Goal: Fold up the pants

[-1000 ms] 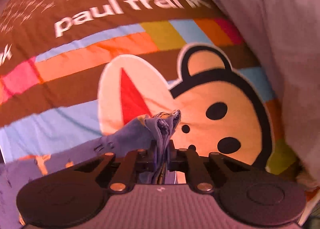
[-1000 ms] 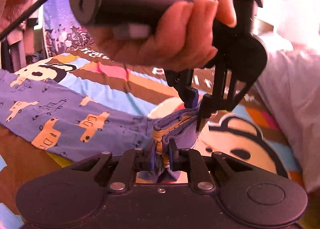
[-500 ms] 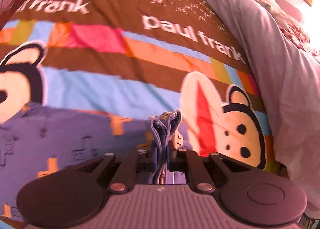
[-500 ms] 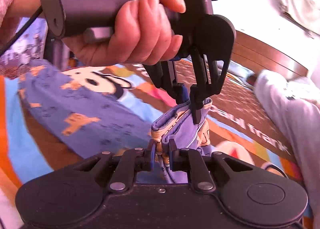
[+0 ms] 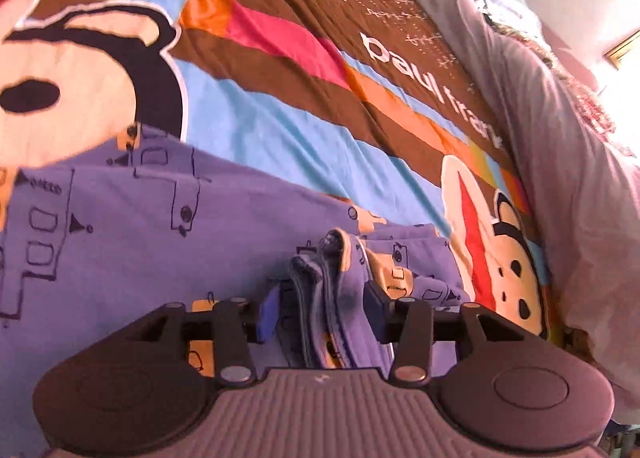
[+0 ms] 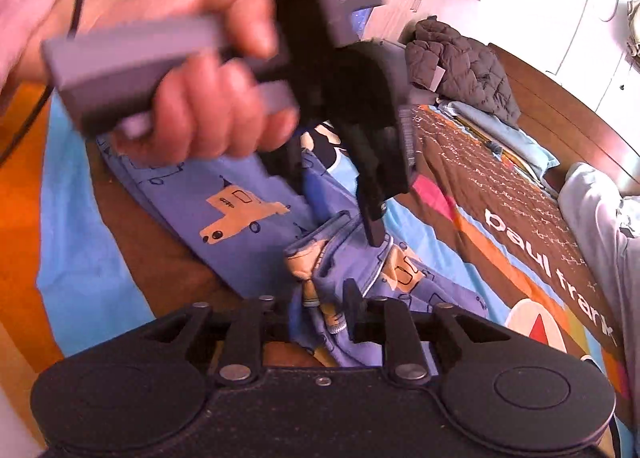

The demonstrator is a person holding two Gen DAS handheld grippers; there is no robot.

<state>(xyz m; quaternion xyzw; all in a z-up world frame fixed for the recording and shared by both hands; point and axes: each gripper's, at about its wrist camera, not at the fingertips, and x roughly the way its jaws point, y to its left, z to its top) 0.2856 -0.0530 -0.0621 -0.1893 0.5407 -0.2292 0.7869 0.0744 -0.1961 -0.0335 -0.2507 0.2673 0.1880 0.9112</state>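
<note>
"paul frank" runs in white across the brown striped bedspread [image 5: 304,70]. Both grippers stand spread – the left gripper [image 5: 322,308] and right gripper [image 6: 320,316] each straddle bunched folds of the purple truck-print cotton pants [image 5: 120,226].

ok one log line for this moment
left tool: open around pants hem | right tool: open around hem | pants: on bedspread, folded over

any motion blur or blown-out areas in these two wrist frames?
Right wrist view: the hand holding the left gripper is smeared by motion, the pants fairly sharp, the wall top right overexposed. Left wrist view: mostly sharp, glare at the right edge, the bedspread bent by the fisheye.
</note>
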